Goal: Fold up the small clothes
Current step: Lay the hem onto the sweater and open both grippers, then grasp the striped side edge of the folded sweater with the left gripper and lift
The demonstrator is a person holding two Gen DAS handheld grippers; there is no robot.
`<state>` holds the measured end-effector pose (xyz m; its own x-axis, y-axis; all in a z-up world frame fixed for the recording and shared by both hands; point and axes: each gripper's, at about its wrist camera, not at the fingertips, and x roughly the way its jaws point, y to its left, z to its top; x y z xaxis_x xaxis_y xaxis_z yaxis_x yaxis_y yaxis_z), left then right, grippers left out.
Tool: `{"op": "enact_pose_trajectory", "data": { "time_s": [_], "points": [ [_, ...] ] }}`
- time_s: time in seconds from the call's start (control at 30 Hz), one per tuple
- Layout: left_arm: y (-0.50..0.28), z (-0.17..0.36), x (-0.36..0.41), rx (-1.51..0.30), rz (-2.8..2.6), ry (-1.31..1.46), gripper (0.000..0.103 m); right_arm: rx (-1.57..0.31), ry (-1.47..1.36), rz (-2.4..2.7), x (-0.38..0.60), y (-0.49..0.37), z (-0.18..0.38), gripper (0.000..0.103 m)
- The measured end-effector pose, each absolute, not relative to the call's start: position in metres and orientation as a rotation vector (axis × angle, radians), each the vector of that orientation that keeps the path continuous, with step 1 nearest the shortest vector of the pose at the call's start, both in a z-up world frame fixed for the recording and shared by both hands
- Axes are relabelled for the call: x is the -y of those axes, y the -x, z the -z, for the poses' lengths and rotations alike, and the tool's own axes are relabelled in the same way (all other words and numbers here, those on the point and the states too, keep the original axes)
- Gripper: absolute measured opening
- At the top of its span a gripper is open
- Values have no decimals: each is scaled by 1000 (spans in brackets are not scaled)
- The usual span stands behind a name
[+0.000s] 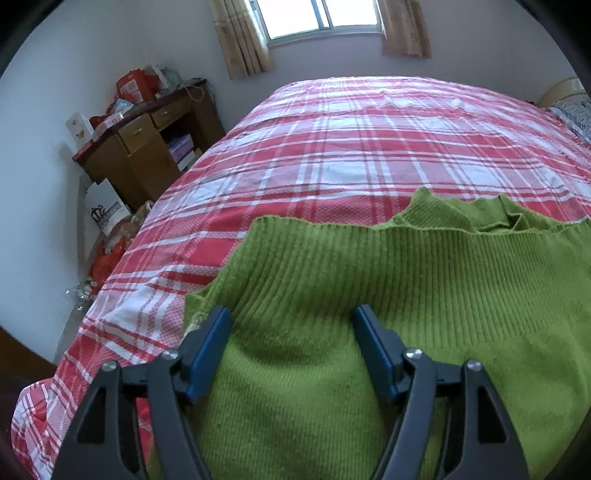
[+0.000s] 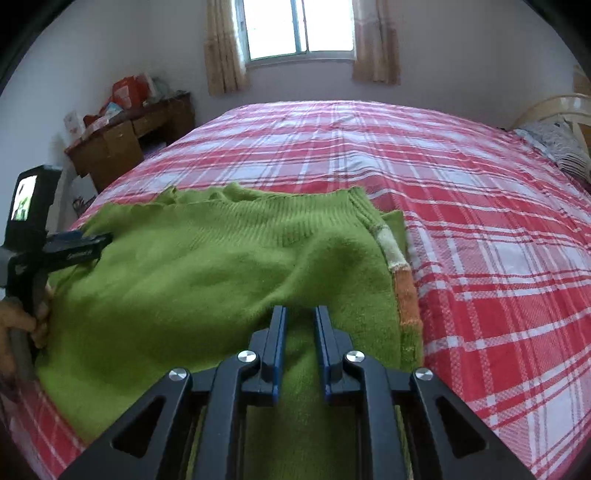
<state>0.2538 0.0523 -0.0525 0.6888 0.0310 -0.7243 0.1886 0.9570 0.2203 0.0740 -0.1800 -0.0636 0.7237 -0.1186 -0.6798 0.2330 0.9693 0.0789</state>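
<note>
Green sweater (image 1: 369,295): a ribbed knit lying on the bed (image 1: 369,140), near its front edge and toward the front left corner as the right wrist view shows it; partly folded, with layers overlapping.
Sweater neckline (image 2: 221,197): points toward the far side of the bed, its edge wavy.
Sweater trim (image 2: 400,273): a band of cream and orange blocks along the sweater's right edge, seen from the right wrist.
Left tool (image 1: 291,314): jaws stand wide apart over the sweater's ribbed part near its left edge; no cloth is pinched between the blue pads (image 1: 214,332), though the knit lies under and between them.
Left tool, from the right wrist: it shows at the left edge (image 2: 85,242), its tip at the sweater's left side, with a hand (image 2: 22,321) on its grip and a small lit screen (image 2: 24,203) on top.
Right tool (image 2: 299,314): jaws narrow, with a slim gap; green knit fills the gap, but whether the pads press it cannot be told.
Bed cover: red, pink and white plaid, bare beyond the sweater.
Desk (image 1: 147,140): brown wood, cluttered, by the wall left of the bed.
Window (image 2: 299,29): on the far wall, with beige curtains (image 2: 221,48).
</note>
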Motion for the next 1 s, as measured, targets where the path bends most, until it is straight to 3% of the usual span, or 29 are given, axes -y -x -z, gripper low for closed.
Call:
{"op": "enact_pose_trajectory", "data": {
  "time_s": [0.6, 1.0],
  "points": [
    [-132, 11, -59, -764, 200, -211, 73, -733, -159, 197, 182, -76, 64, 16],
    [-109, 29, -85, -804, 89, -254, 79, -736, -135, 209, 182, -77, 63, 16]
  ]
}}
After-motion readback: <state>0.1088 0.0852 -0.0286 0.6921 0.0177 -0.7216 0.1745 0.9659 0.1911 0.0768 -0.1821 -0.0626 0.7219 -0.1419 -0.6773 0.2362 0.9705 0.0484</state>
